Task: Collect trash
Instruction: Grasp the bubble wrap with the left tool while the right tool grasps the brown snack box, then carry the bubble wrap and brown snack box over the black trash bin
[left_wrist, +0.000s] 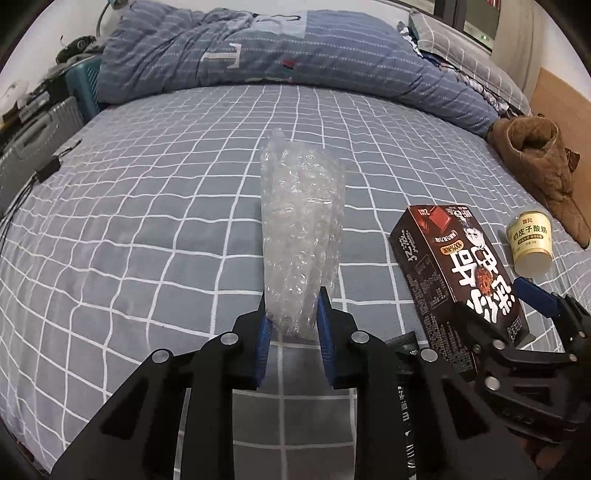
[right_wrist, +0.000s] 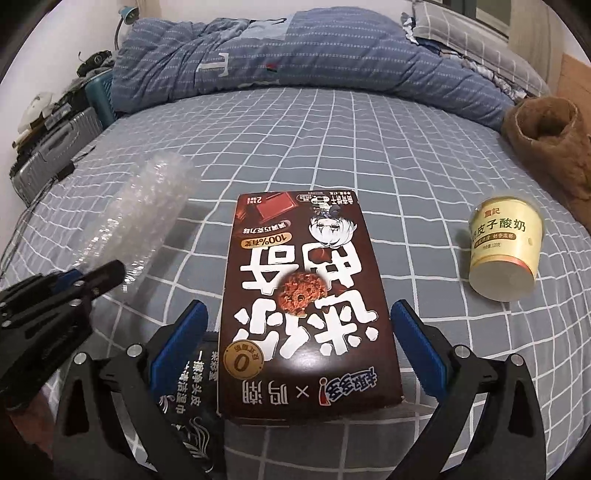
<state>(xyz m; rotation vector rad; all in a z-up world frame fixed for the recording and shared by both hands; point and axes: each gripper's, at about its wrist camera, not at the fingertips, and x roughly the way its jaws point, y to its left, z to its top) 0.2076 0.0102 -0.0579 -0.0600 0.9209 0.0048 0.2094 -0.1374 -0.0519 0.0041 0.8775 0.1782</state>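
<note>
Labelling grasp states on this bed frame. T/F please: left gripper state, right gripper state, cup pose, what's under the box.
1. The left gripper is shut on the clear crumpled bubble wrap roll. True.
2. The right gripper clamps the dark brown cardboard snack box. False: its jaws stand open on either side of the box, with gaps showing.
3. The cream yogurt cup stands upright. False: it lies tipped on the grid-patterned grey bedsheet.
4. A black printed sachet lies partly under the box. True.
</note>
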